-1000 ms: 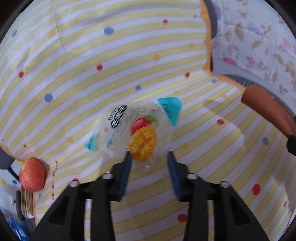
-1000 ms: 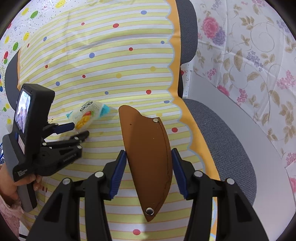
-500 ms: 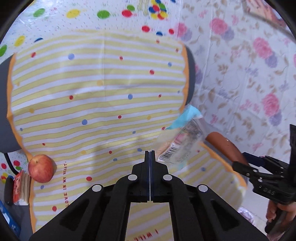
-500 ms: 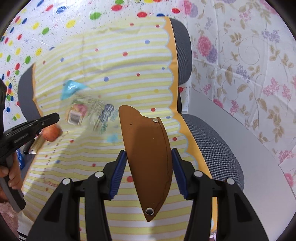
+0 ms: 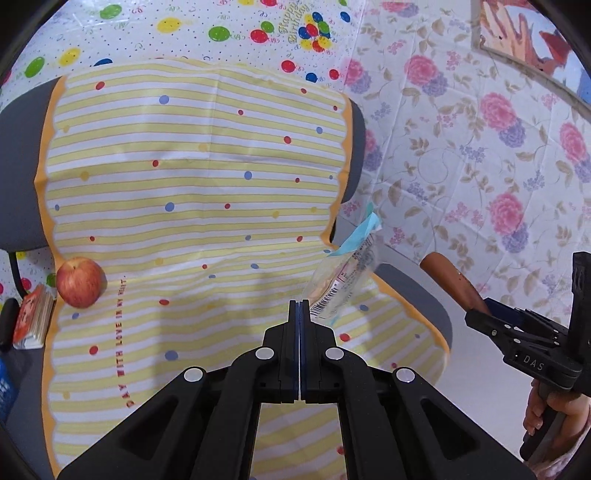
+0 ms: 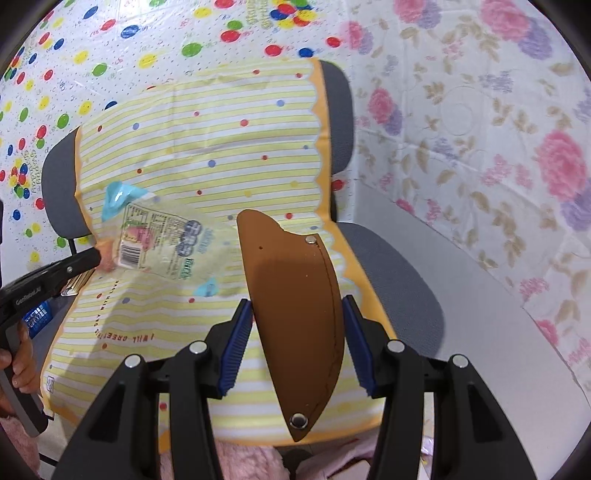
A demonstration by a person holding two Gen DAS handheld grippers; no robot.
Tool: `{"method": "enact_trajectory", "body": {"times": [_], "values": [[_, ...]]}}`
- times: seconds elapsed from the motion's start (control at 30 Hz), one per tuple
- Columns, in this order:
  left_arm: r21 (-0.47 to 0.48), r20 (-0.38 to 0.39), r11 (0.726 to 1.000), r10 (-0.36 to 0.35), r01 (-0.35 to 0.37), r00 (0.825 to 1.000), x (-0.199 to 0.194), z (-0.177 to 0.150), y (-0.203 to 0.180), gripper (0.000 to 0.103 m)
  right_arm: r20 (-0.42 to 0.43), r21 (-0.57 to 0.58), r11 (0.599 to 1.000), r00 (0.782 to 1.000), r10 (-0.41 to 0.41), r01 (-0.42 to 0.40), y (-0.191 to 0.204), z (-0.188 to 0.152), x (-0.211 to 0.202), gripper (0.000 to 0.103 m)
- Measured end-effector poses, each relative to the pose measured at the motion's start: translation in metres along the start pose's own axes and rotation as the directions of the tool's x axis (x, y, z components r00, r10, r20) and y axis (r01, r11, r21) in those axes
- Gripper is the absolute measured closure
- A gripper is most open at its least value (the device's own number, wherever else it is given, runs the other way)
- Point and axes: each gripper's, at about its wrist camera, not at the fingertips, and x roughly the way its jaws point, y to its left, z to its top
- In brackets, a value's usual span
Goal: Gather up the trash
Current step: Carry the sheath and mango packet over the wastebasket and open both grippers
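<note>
— What fills the middle of the frame?

— A grey office chair (image 5: 22, 177), its back and seat draped in a yellow-striped cloth (image 5: 192, 192) with coloured dots and an orange scalloped edge.

— And behind it?

— At the upper left, a white sheet with bright balloons (image 5: 236, 26); on the right, a floral sheet (image 5: 480, 155) of pink and purple blooms. A framed picture (image 5: 532, 37) sits in the upper right corner.

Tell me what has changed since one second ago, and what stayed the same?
The left tool closed on the clear snack wrapper and lifted it off the striped cloth, toward the right. The right tool kept its grip on the brown sheath. The apple remains on the cloth.
</note>
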Motion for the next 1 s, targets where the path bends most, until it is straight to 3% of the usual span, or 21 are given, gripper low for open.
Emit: {"method": "enact_trajectory", "body": {"times": [0.2,0.43,0.67,1.0], "values": [[0.005,0.033,0.998,-0.065,0.065,0.997,-0.023,-0.023,-0.024,0.103,0.014,0.015,0.998,0.998,-0.068,0.068,-0.009,-0.03,-0.039,0.054],[0.058,0.022,0.985,-0.167,0.165,0.986,-0.038,-0.052,-0.065,0.103,0.022,0.055,0.986,0.987,-0.162,0.16,-0.026,-0.074,-0.09,0.054],[0.099,-0.033,0.964,-0.247,0.249,0.969,-0.032,-0.087,-0.105,0.103,0.011,0.114,0.961,0.967,-0.255,0.252,-0.052,-0.117,-0.127,0.054],[0.146,-0.133,0.93,-0.319,0.337,0.938,-0.012,-0.123,-0.158,0.103,-0.039,0.197,0.929,0.949,-0.313,0.314,-0.085,-0.16,-0.145,0.054]]}}
